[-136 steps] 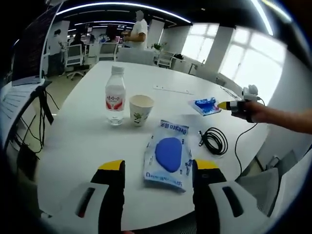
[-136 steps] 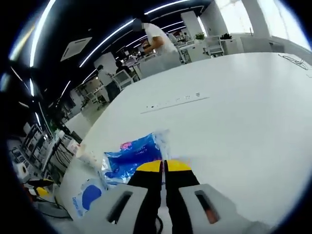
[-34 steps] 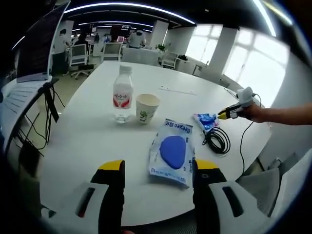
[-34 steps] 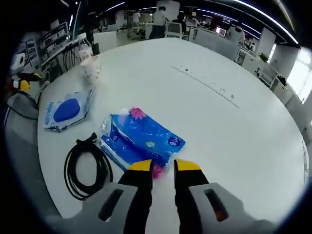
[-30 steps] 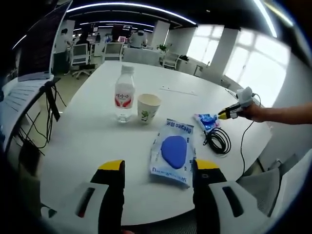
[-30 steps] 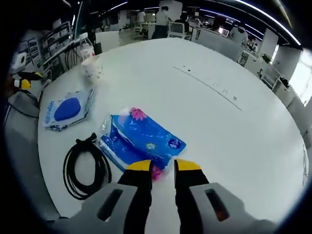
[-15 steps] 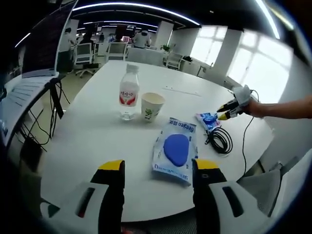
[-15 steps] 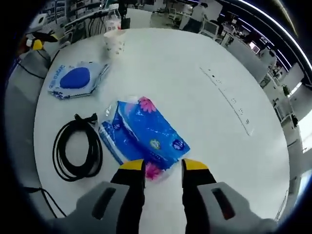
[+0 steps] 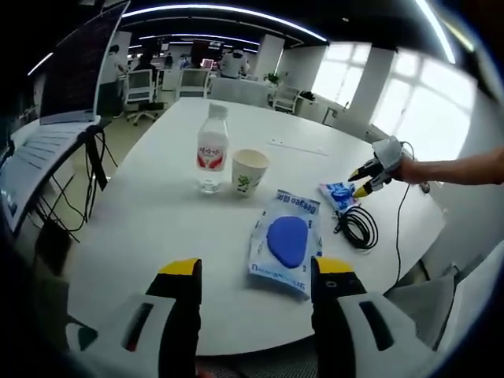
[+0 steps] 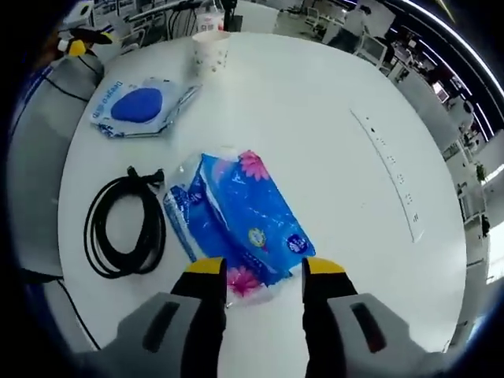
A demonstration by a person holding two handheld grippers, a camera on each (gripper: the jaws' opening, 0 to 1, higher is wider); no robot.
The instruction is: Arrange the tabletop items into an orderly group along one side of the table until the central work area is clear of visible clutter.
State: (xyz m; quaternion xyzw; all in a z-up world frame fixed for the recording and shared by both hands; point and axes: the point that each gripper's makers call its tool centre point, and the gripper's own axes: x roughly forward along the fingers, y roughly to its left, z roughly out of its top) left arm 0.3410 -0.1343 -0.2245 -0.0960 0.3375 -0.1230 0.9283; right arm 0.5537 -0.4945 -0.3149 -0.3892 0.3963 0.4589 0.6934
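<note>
On table [image 9: 142,228], all places relative to the tissue pack:
tissue pack: blue, flower print [image 10: 240,228], lies flat near the table edge; small and far off in the left gripper view [image 9: 340,194].
right gripper: [image 10: 264,272] jaws parted, one each side of the pack's near end, gripping nothing; pack not clamped. From the left gripper view [image 9: 364,179] it hangs just above the pack, held by a hand [image 9: 408,168].
cable: black coil [image 10: 126,228], just beside the pack, toward the table edge; not touching as far as I can tell.
mask pack: white with blue oval [image 10: 142,106], beyond the cable, apart from the tissue pack [image 9: 286,239].
paper cup: [image 10: 211,47] further out past the mask pack; upright [image 9: 250,172].
water bottle: [image 9: 211,157] upright, just beside the cup, on the side away from the tissue pack.
left gripper: [image 9: 252,272] jaws wide apart, empty, well apart from the tissue pack, above the table edge short of the mask pack.
</note>
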